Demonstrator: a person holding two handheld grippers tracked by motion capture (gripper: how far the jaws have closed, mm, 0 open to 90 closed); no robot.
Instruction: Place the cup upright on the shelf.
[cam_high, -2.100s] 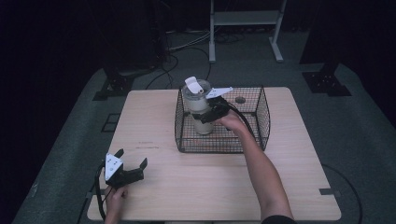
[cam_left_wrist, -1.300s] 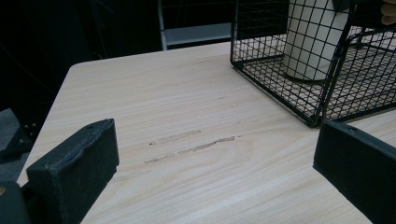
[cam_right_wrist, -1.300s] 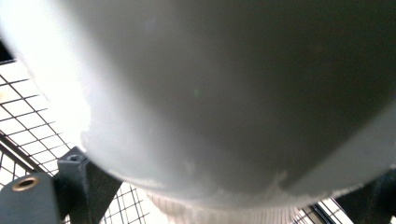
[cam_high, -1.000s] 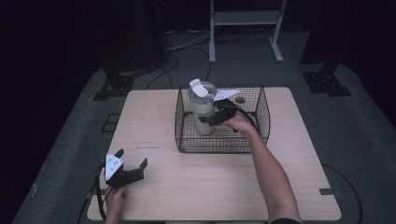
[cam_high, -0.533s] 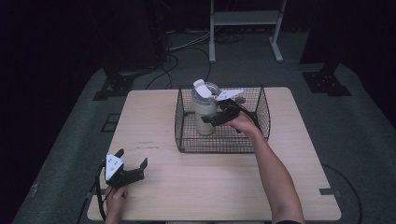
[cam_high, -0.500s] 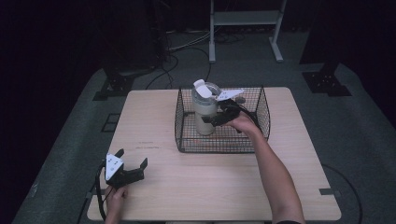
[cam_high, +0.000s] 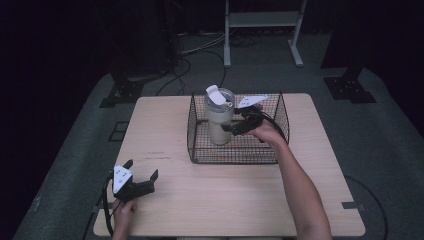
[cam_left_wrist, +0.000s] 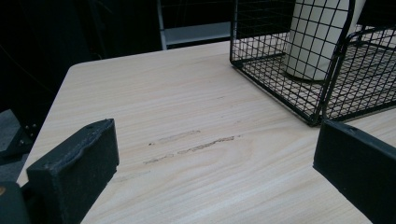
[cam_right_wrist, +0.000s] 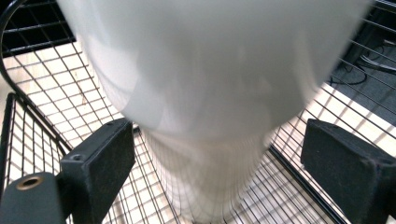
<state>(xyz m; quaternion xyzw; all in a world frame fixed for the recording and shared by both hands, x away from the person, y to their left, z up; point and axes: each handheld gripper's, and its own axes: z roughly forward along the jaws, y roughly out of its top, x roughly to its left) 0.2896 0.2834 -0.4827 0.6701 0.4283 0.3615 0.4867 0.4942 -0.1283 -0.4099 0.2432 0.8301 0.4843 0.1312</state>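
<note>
Now the cream tumbler (cam_high: 219, 120) stands upright inside the wire basket (cam_high: 235, 152); right tongs (cam_high: 235, 127) gape around it, left tongs (cam_high: 142, 177) rest apart on the worktop (cam_high: 225, 200).

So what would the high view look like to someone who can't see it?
A cream tumbler stands in a black wire basket on a wooden table, with the right gripper open beside it. The left gripper rests open near the table's front left corner.
</note>
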